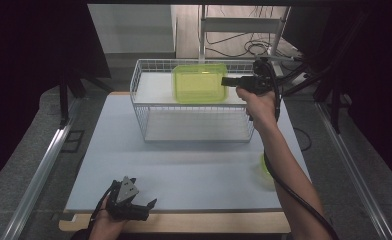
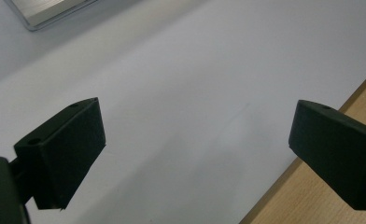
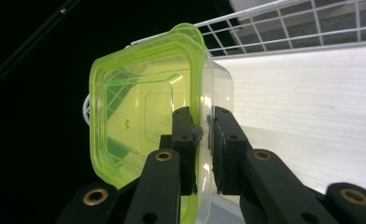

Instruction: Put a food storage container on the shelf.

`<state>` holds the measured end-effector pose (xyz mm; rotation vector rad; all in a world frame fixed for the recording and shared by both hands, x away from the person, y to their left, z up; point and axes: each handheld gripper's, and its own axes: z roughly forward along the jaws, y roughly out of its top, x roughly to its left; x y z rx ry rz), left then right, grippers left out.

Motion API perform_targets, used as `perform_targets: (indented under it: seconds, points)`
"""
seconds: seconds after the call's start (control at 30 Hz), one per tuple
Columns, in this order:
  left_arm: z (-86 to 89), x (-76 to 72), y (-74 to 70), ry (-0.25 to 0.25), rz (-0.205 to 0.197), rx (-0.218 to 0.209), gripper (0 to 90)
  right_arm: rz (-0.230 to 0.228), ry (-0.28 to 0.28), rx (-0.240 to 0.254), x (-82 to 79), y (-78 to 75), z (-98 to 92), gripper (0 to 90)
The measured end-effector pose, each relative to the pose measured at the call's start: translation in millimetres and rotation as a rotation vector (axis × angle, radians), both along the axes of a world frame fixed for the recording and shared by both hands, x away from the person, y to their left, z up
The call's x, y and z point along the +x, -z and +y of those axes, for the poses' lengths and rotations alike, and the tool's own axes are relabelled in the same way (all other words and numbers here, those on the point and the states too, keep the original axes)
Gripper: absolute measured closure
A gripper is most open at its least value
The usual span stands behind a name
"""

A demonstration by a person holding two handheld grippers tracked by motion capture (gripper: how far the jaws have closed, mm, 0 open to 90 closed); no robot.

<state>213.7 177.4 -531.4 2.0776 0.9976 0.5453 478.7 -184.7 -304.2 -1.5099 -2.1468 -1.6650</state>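
While the right tongs carry the tub over the rack, this is how things stand.

Right tongs (image 1: 227,80): upper right of centre in the high view, pointing left, jaws pinched nearly closed on the side wall of the green container (image 1: 200,83). In the right gripper view (image 3: 203,135) one jaw sits inside the tub and the other outside, with the thin wall and rim between them.

Container position: upper middle of the high view, tipped with its open mouth toward the camera, over the upper level of the white wire basket (image 1: 139,107). Whether it hangs clear or touches that level, I can't tell.

Left tongs (image 1: 145,205): bottom left of the high view, resting at the near edge of the table (image 1: 184,170), jaws spread wide and holding nothing; the left gripper view (image 2: 195,154) has bare tabletop between them.

Handling: looks like thin, see-through plastic, so likely light, a bit flexible and slick. A one-wall pinch could let it swing or slip.

Where to hold: on the rim, where the plastic is folded and stiffest, near the middle of a side so it hangs evenly.

Also on the table: something green beside the right forearm (image 1: 265,170), too blurred to name.
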Motion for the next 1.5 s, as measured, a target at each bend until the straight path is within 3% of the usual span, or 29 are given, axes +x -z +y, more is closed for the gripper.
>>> perform_targets:
  seconds: [0.43, 0.53, 0.57, 0.77, 0.87, 1.27, 1.33, 1.5]
  points:
    - [-0.3, 0.0, 0.2, 0.004, 0.001, 0.006, 3.6, -0.022, 0.07, -0.059, 3.5, 2.4, 6.3, 78.5]
    - [-0.5, 0.0, 0.4, 0.005, 0.002, 0.008, 3.6, -0.035, 0.081, -0.089, 3.9, 3.8, 6.9, 76.2]
    - [-0.6, 0.0, 0.4, 0.005, 0.003, 0.008, 3.6, -0.045, 0.092, -0.124, 3.6, 3.8, 8.3, 74.1]
    - [-0.3, 0.2, 0.4, 0.006, 0.004, 0.013, 3.6, -0.061, 0.104, -0.165, 5.1, 3.7, 10.4, 72.2]
    - [-0.3, 0.2, 0.5, 0.008, 0.004, 0.013, 3.6, -0.089, 0.116, -0.214, 7.1, 2.9, 14.1, 70.0]
    - [-0.9, 0.3, 1.0, 0.011, 0.008, 0.012, 3.6, -0.081, 0.119, -0.219, 15.8, 8.8, 16.2, 61.2]
    - [-0.9, 0.3, 1.1, 0.012, 0.008, 0.012, 3.6, -0.098, 0.121, -0.245, 16.6, 9.1, 16.5, 59.4]
    - [-0.9, 0.5, 1.4, 0.013, 0.011, 0.013, 3.6, -0.1, 0.112, -0.243, 17.5, 8.9, 15.7, 55.7]
